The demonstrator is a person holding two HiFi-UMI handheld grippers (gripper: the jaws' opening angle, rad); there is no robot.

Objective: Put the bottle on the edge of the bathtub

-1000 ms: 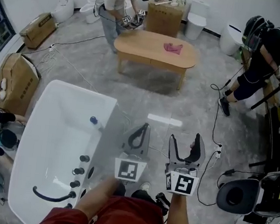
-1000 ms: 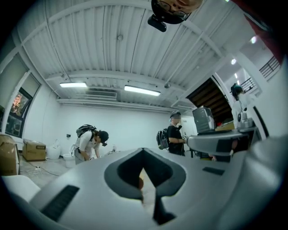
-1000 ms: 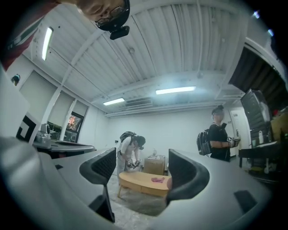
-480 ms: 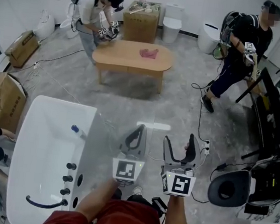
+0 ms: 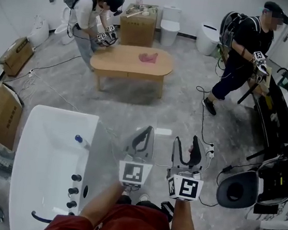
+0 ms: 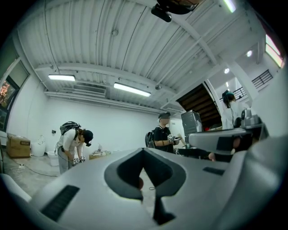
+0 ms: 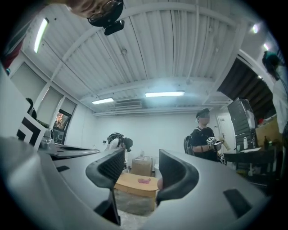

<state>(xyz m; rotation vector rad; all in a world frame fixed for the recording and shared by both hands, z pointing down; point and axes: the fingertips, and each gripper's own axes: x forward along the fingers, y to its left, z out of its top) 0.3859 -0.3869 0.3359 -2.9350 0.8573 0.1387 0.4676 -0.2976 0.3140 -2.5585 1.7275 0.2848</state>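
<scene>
We are finding the bottle (image 5: 79,140) standing at the bathtub (image 5: 55,112) rim, so placement appears done. The left gripper (image 5: 142,133) is holding its jaws together, empty. The right gripper (image 5: 187,144) has just been closing, jaws apart, nothing between. Next, we are judging, only a steadiness check.

Red garment (image 5: 120,223) worn. Just beyond it sit two white cubes bearing black square markers: left cube (image 5: 131,173), right cube (image 5: 185,188). Further beyond the garment, left gripper (image 5: 144,130) and right gripper (image 5: 187,143) have grey shells and dark jaw linings.
</scene>
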